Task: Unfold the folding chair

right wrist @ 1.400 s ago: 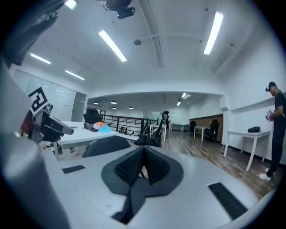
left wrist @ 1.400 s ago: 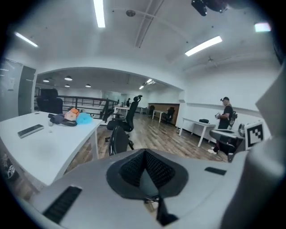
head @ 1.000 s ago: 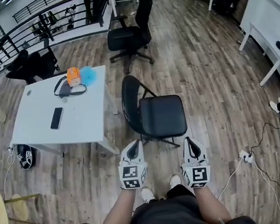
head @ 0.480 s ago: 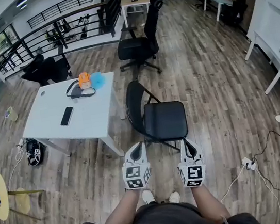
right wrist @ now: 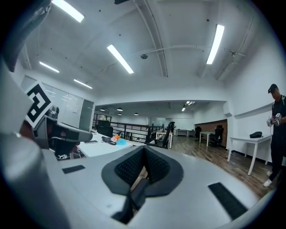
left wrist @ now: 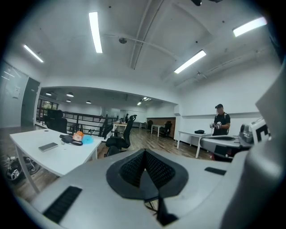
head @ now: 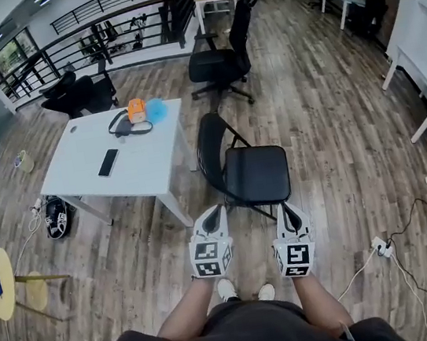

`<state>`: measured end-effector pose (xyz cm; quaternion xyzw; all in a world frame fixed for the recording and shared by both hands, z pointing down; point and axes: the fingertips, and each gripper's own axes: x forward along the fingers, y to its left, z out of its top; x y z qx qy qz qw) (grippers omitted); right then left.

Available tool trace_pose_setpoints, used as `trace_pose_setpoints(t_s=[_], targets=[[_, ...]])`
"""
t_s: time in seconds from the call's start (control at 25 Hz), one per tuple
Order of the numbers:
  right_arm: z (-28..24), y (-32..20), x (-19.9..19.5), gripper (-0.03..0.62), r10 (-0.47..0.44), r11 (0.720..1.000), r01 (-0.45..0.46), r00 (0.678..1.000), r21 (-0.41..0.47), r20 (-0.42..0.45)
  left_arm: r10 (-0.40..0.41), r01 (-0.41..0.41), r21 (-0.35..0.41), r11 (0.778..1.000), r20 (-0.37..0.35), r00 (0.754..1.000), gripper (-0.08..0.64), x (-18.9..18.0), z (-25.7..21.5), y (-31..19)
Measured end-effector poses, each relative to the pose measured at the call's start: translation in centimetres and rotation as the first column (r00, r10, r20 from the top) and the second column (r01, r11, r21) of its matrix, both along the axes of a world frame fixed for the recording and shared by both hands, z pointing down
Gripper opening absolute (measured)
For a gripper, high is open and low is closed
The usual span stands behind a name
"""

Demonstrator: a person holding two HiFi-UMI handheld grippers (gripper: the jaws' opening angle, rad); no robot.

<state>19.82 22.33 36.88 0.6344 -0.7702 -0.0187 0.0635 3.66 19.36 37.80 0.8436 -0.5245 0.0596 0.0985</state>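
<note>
The black folding chair (head: 250,173) stands unfolded on the wood floor, its seat flat and its rounded back toward the white table. Both grippers hang side by side just short of the seat's front edge, above the person's knees. My left gripper (head: 213,213) is shut with nothing in it, and its closed jaws (left wrist: 144,153) fill the left gripper view. My right gripper (head: 286,210) is also shut and empty, with its jaws closed (right wrist: 144,150) in the right gripper view. Neither gripper touches the chair.
A white table (head: 86,169) left of the chair carries a phone (head: 108,162), headphones and an orange object (head: 137,109). A black office chair (head: 222,59) stands behind. A power strip with cables (head: 381,247) lies at the right and a yellow stool (head: 0,282) at the left. A person (left wrist: 220,123) stands by the far desks.
The head view has shifted a little. Both grippers have lifted slightly and stay shut in front of the chair. The chair has not moved.
</note>
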Motion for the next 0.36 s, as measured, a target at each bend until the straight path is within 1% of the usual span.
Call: trace_pose_setpoints(t_s=[0.16,0.36], targets=[[0.2,-0.3,-0.8,0.014,-0.009,1.000,0.010,1.000,0.010,-0.011,0.012,-0.012,0.007,1.000,0.015,1.000,0.005,-0.2,0.1,-0.3],[0.1,-1.0,-1.2,0.014,-0.019,0.999,0.019,1.000,0.029,-0.015,0.002,-0.002,0.006,1.000,0.007,1.000,0.005,-0.6,0.5,-1.1]])
